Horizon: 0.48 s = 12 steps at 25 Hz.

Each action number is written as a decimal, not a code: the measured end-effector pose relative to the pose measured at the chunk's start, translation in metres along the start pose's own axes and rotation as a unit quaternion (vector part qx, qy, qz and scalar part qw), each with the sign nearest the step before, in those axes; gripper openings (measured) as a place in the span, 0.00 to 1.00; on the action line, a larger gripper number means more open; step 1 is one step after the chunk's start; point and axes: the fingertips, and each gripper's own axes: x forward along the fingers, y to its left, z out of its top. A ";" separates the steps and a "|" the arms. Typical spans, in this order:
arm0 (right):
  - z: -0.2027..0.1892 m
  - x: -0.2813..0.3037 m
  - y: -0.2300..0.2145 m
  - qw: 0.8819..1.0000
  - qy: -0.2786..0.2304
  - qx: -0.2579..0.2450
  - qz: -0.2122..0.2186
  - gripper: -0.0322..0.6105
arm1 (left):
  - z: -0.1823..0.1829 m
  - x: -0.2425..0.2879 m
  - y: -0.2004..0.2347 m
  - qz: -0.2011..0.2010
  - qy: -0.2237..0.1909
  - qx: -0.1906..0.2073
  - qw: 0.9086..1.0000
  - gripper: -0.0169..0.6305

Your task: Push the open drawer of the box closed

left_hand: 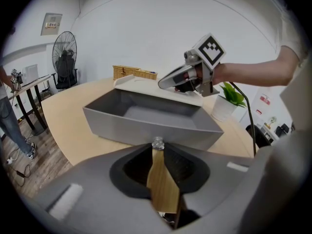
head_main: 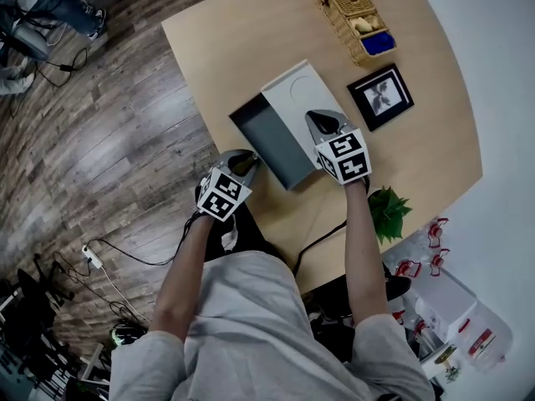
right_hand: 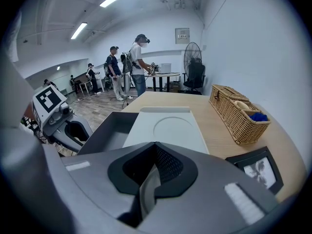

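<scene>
A white box (head_main: 294,90) lies on the wooden table (head_main: 226,40), its dark grey drawer (head_main: 269,136) pulled out to the left and empty. My left gripper (head_main: 243,164) is shut at the drawer's outer front wall (left_hand: 146,126); a small shiny knob (left_hand: 157,141) shows right at its tips (left_hand: 157,144). Whether the tips touch the wall I cannot tell. My right gripper (head_main: 324,124) hangs shut over the near edge of the box's white top (right_hand: 168,126), with nothing between its fingers (right_hand: 155,144). The left gripper view also shows the right gripper (left_hand: 171,82) above the box.
A wicker basket (head_main: 349,11) stands at the table's far side, a black picture frame (head_main: 380,96) right of the box, and a small potted plant (head_main: 389,211) by the near right edge. Several people (right_hand: 139,65) stand far off across the room.
</scene>
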 end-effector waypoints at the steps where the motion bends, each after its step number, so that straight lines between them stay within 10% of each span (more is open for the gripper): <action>1: 0.000 0.000 0.000 1.000 0.000 0.001 0.001 0.05 | 0.000 0.001 0.000 -0.001 0.000 0.001 1.000 0.18; 12: -0.001 0.001 0.000 1.000 0.002 0.004 0.005 0.05 | 0.005 0.005 0.003 -0.001 0.002 0.009 1.000 0.18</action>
